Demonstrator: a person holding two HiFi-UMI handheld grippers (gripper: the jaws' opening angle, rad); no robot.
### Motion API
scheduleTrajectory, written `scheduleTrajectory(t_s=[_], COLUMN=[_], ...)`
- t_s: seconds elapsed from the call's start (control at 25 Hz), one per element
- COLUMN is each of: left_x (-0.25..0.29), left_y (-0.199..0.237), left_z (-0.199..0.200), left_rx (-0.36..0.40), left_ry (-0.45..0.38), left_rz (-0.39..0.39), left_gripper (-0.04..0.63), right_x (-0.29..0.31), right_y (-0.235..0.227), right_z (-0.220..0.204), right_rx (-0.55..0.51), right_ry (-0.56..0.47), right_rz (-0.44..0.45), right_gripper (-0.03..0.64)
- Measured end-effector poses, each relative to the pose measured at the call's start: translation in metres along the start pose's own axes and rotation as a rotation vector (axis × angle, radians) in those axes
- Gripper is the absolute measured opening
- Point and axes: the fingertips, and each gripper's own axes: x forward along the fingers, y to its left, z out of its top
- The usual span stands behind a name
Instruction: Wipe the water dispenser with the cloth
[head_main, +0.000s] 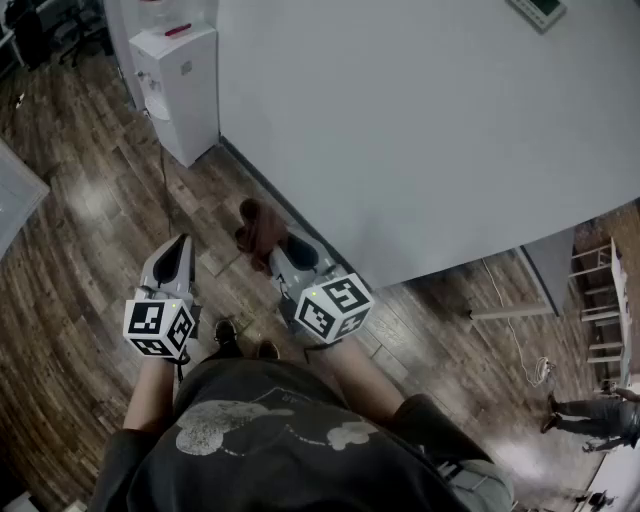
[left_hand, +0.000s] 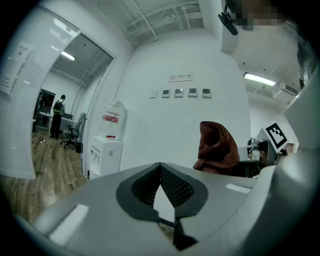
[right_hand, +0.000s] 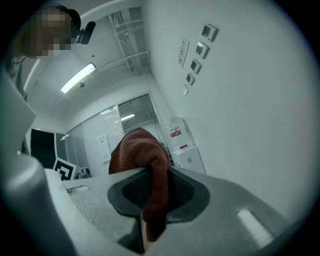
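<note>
Head view: right claw (head_main: 270, 252) clamped on cloth (head_main: 255, 222), left claw (head_main: 182, 242) together, water dispenser (head_main: 180, 90) well apart along wall (head_main: 420, 130).

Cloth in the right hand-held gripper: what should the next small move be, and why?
Probably step toward the water dispenser, carrying the cloth forward. The right hand-held gripper is shut on the cloth, but the dispenser stands well off along the wall, across the wood floor, so it likely cannot be wiped from here.

Reddish-brown cloth (head_main: 258, 228) bunched upright; white water dispenser (head_main: 184, 88) stands well apart.
</note>
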Motion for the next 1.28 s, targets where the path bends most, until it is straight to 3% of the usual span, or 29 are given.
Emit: scheduleTrajectory(t_s=[0.32,0.56,1.28], left_x=[-0.005,-0.002,0.028], left_y=[0.028,0.051,0.148], left_z=[0.008,0.002,0.022], left_rx=[0.006,-0.031,-0.045], left_ry=[-0.011,0.002,-0.021], left_rz=[0.028,0.047,0.025], left_gripper=[0.018,0.018,0.020], right_x=[0.029,0.047,0.135], right_y=[0.013,0.021,-0.004], right_z=[-0.008,-0.015,-0.018], right_rx=[0.012,0.007,0.005], right_ry=[0.012,0.032,0.044], right_rz=[0.028,0.040,-0.086], right_gripper=[0.058,0.058,0.060])
